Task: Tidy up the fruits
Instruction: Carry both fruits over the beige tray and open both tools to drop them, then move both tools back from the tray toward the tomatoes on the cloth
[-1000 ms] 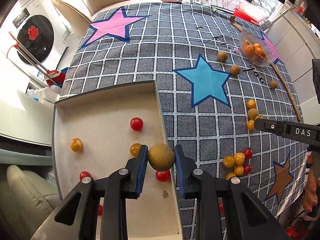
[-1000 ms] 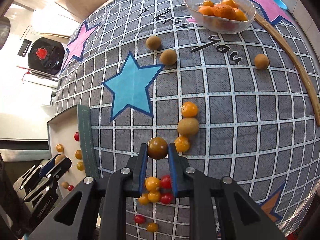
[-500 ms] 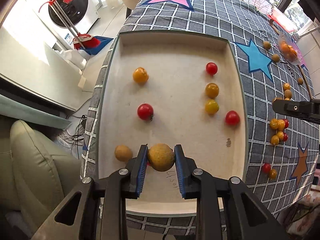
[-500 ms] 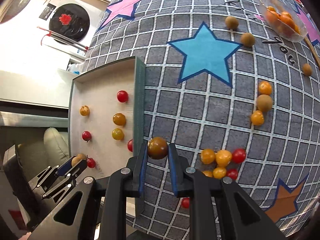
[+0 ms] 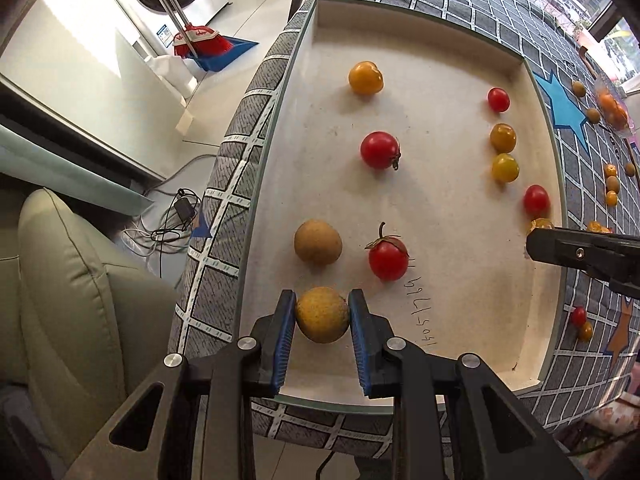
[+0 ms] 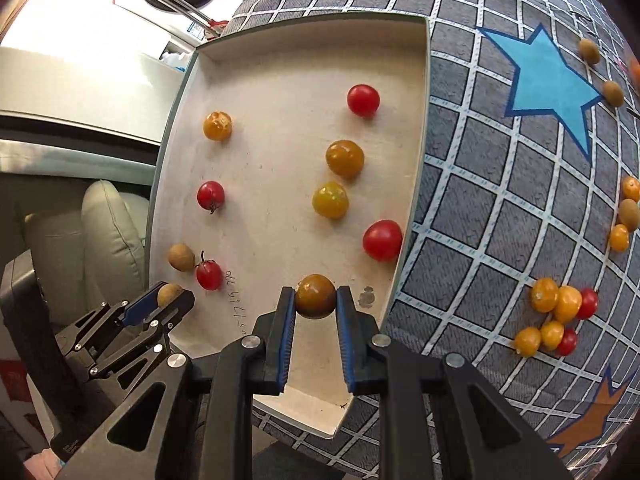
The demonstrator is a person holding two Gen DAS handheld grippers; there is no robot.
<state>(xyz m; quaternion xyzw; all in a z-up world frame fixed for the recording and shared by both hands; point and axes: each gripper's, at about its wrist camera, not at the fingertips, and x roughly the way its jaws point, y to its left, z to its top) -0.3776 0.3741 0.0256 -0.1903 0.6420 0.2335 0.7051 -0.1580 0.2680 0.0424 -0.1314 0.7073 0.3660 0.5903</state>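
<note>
My left gripper is shut on a tan round longan and holds it over the near left part of the cream tray. A second longan and a red tomato lie in the tray just beyond it. My right gripper is shut on a dark orange tomato over the tray's near right side. Several red and yellow tomatoes lie across the tray. The left gripper also shows in the right wrist view.
The tray sits at the edge of a grey checked tablecloth with a blue star. A cluster of loose tomatoes and several longans lie on the cloth. A glass bowl of oranges stands far right. A sofa is below left.
Both grippers have moved left and nearer to the tray with their fruit. The left one now holds the longan low by the other longan; the right one has crossed the tray wall.
</note>
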